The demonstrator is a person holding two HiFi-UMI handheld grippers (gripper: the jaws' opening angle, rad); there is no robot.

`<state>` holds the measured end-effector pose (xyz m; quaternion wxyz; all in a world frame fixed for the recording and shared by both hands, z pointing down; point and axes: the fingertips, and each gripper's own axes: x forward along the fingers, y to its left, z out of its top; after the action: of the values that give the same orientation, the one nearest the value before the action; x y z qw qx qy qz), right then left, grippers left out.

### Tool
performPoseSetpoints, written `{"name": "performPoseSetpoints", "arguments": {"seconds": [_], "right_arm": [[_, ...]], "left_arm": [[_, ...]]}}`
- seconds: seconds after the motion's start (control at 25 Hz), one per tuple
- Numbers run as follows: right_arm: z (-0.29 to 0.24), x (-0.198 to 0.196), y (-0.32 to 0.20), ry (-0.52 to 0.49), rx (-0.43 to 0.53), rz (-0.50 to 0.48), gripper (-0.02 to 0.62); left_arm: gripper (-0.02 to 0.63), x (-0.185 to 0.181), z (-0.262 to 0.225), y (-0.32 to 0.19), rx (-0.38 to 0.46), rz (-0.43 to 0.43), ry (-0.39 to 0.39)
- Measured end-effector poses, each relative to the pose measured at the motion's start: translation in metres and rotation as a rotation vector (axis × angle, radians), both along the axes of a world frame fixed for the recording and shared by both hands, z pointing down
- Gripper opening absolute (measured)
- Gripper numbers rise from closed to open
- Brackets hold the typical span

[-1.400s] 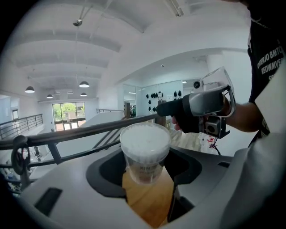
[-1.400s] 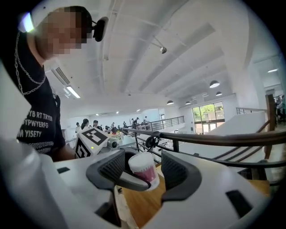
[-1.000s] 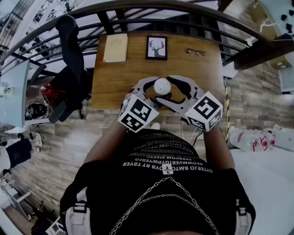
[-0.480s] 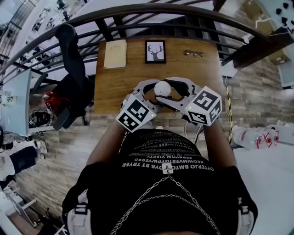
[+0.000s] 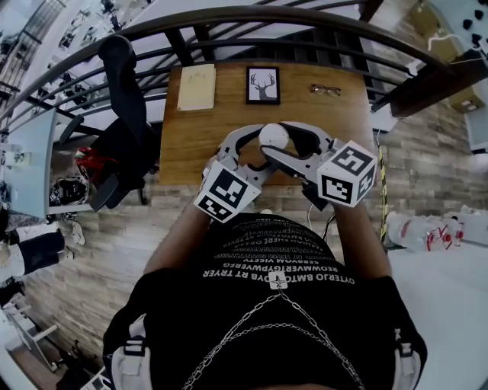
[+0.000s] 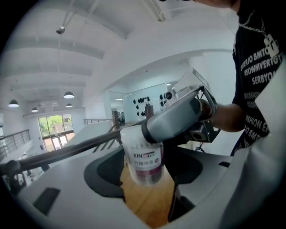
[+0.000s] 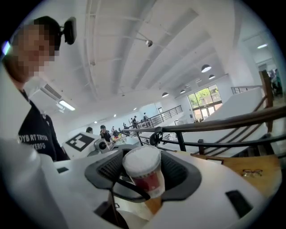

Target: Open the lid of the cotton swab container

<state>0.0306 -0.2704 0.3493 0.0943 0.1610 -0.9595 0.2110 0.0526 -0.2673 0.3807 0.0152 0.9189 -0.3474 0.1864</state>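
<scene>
The wooden desk [image 5: 191, 145] stands against a curved dark railing [image 5: 229, 15] on a floor of pale wood planks [image 5: 99, 251], with a black office chair [image 5: 126, 129] off its left edge. Along its far edge lie a cream booklet [image 5: 197, 87] at the left corner, a framed deer picture [image 5: 262, 84] near the middle and a pair of glasses [image 5: 325, 90] towards the right corner. The cotton swab container [image 6: 144, 159], clear with a purple-banded label, is up in the air over the middle of the desk's near edge. The left gripper [image 6: 146, 166] is clamped on its body. The right gripper [image 7: 143, 172] has just been closing, and its pads meet the white lid [image 7: 141, 162] between them. The room is a large white hall with round ceiling lamps [image 6: 68, 95], tall windows [image 6: 56, 129] and people [image 7: 105, 133] far off.
</scene>
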Motion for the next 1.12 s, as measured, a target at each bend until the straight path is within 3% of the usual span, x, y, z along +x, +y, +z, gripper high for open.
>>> {"name": "performPoseSetpoints", "arguments": {"seconds": [0.12,0.44,0.72,0.96,1.12], "right_arm": [[-0.008,0.004,-0.005,-0.086,-0.058,0.043,0.272],[-0.010,0.005,-0.003,-0.070,-0.056,0.060,0.275],[-0.026,0.013,0.023,-0.096,0.158,-0.087,0.278],[-0.048,0.010,0.036,-0.099,0.300,-0.187,0.278],[-0.042,0.006,0.034,-0.059,0.300,-0.174,0.257]], "left_arm": [[0.288,-0.001,0.002,0.000,0.026,-0.038,-0.030],[0.285,0.001,0.001,-0.001,-0.006,-0.105,0.010],[0.278,-0.001,-0.016,0.013,-0.096,-0.012,0.146],[0.275,0.005,-0.021,0.029,-0.113,0.054,0.120],[0.273,0.007,-0.020,0.032,-0.129,0.059,0.111]]}}
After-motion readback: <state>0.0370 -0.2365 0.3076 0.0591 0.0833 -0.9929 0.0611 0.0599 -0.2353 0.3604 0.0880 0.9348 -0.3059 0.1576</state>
